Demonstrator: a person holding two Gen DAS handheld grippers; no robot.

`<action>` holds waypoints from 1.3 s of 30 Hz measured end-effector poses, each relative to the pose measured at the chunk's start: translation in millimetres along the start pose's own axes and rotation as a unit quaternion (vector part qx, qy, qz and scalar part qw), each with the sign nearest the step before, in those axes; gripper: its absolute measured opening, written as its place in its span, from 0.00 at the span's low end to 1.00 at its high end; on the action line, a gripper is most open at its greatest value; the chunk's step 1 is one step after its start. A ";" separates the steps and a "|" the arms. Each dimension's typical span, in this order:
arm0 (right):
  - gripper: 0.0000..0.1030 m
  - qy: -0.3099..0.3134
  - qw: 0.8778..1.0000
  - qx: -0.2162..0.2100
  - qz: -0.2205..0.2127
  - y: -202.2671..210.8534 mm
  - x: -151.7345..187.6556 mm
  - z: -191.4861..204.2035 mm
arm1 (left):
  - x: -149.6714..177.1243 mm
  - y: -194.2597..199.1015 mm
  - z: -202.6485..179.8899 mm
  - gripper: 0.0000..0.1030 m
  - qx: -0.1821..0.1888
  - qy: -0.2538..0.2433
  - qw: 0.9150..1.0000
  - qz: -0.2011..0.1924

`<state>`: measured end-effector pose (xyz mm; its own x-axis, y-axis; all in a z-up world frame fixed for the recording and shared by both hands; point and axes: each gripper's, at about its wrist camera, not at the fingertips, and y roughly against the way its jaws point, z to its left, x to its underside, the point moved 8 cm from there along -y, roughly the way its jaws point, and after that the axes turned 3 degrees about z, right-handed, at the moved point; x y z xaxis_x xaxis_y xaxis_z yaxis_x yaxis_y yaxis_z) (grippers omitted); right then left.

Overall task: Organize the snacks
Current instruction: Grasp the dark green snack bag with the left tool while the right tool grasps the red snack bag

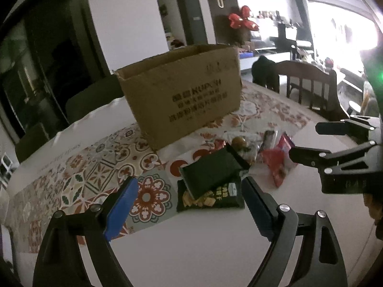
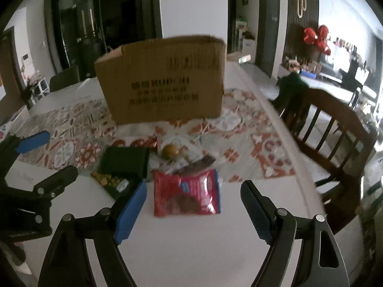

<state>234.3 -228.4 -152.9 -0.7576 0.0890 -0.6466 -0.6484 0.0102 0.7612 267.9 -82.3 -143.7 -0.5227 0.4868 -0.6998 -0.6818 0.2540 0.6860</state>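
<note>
An open cardboard box (image 1: pixel 182 91) (image 2: pixel 162 81) stands on a patterned runner. In front of it lies a pile of snacks. A dark green packet (image 1: pixel 210 172) (image 2: pixel 124 161) rests on a green chip bag (image 1: pixel 215 198). Beside them are a clear bag with a round brown item (image 2: pixel 170 151) and a red packet (image 2: pixel 186 196) (image 1: pixel 277 162). My left gripper (image 1: pixel 189 184) is open, its fingers either side of the green packets and above them. My right gripper (image 2: pixel 195 186) is open over the red packet. Nothing is held.
The white table (image 2: pixel 191 251) has a patterned runner (image 1: pixel 95 167) under the box. A wooden chair (image 2: pixel 335 131) stands at the table's right edge. Each gripper shows at the side of the other's view, close together.
</note>
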 end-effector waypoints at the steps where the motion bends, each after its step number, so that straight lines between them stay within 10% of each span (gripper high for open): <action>1: 0.79 -0.007 1.000 -0.002 0.003 -3.3 2.8 -1.4 | 0.9 -1.3 -0.9 0.87 0.001 -0.006 1.000 -0.003; 25: 0.79 0.018 0.999 0.015 0.036 -51.8 19.9 0.3 | -16.6 -67.3 -34.6 0.87 0.100 -0.171 0.980 -0.014; 39: 0.62 0.017 0.999 0.005 0.050 -54.3 22.1 8.8 | -0.8 -92.1 -35.9 0.66 0.150 -0.139 0.978 0.045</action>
<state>253.4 -218.2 -208.1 -0.8206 0.0560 -0.5687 -0.5689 0.0132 0.8223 312.8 -136.1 -213.5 -0.3868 0.7161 -0.5810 -0.4368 0.4127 0.7993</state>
